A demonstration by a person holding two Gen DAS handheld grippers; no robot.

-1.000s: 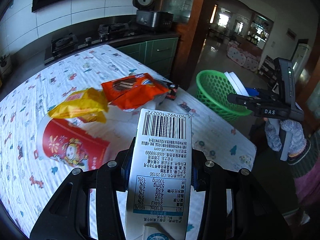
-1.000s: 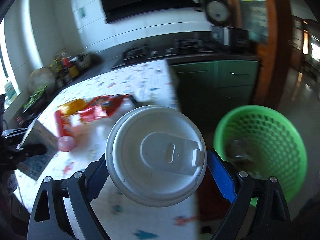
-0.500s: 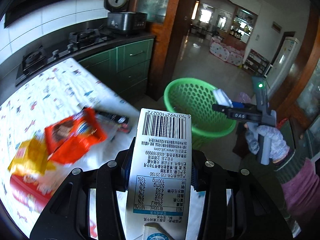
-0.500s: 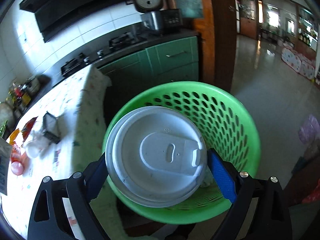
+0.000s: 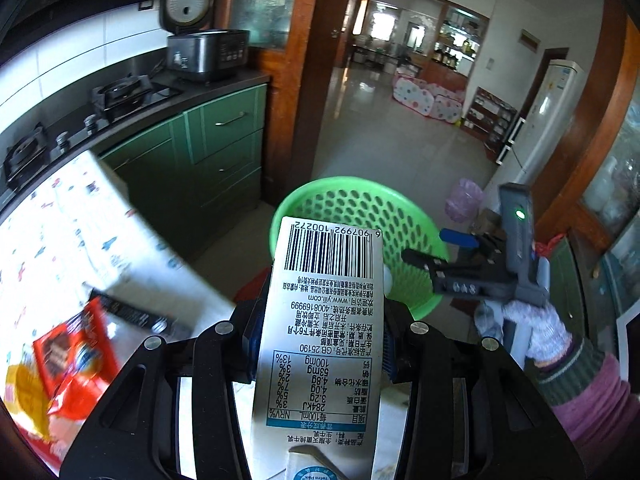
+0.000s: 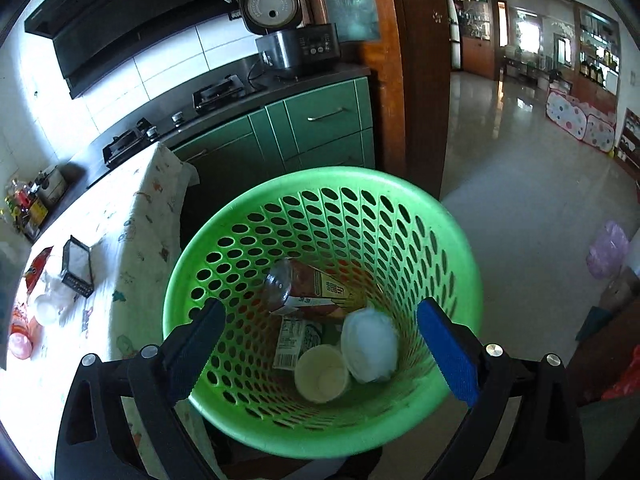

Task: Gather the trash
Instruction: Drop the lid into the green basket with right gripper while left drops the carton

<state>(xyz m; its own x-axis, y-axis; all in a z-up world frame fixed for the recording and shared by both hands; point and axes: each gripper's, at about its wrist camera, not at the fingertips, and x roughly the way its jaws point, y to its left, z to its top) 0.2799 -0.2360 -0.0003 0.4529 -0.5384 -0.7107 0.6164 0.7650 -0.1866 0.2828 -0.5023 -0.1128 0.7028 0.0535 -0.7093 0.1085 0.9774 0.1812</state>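
While the left hand-held gripper [image 5: 320, 344] clamps a milk carton [image 5: 320, 336] at its centre, the green basket [image 5: 416, 304] sits beyond it at 12 o'clock. The carton shows a barcode and "www.yili.com". The right hand-held gripper [image 6: 320, 336] stands wide with nothing between its fingers, directly over the basket [image 6: 460, 240]; inside lie a white lid [image 6: 370, 346], a paper cup [image 6: 320, 374] just beside it at 8 o'clock, and a bottle [image 6: 292, 290]. The surface [image 6: 132, 240] edge runs close by the basket at 9 o'clock; bare floor [image 6: 520, 184] opens at 2 o'clock.
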